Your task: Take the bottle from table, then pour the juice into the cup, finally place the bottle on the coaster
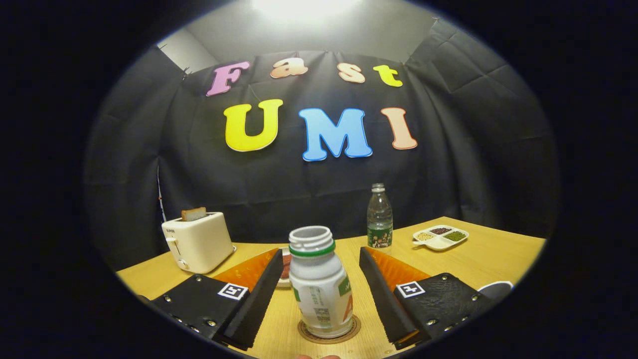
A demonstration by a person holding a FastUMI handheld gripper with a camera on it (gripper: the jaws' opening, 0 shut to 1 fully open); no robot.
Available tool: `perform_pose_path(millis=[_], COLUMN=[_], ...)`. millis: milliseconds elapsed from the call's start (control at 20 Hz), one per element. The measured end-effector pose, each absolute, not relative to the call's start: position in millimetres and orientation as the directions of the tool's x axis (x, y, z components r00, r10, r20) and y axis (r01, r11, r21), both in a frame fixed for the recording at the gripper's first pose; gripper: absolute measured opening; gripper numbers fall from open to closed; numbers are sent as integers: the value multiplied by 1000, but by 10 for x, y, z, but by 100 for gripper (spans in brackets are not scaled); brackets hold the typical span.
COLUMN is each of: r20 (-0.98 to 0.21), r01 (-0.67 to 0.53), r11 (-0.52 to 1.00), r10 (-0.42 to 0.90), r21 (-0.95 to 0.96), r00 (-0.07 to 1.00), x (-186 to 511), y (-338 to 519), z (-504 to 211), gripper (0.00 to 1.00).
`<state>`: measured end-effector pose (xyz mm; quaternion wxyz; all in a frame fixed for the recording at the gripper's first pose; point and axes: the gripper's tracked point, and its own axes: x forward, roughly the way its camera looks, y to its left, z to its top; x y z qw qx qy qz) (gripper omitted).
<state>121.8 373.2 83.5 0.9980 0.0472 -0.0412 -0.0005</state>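
Gripper view: gripper [321, 279] wide, fingers apart either side of bottle [320, 284], not touching. Bottle upright, capless, standing on coaster [329, 336] on bench [478, 259]. Toaster [198, 242], water bottle [380, 215], snack tray [440, 237] beyond.

glossy plastic bottle [320, 284] (labelled), matt wood-grain table [491, 262]

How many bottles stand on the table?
2. The white bottle stands uncapped on the coaster between the open claw's fingers; the clear capped bottle stands beyond them, near the tray.
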Motion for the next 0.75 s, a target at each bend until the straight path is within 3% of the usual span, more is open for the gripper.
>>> perform_pose_path(millis=[450, 750], r20=[316, 334], r01=[-50, -10], r11=[992, 999], r10=[11, -2], r21=[115, 33], r00=[949, 942], x=[503, 160], y=[3638, 3042], z=[2141, 2295], gripper=[93, 93])
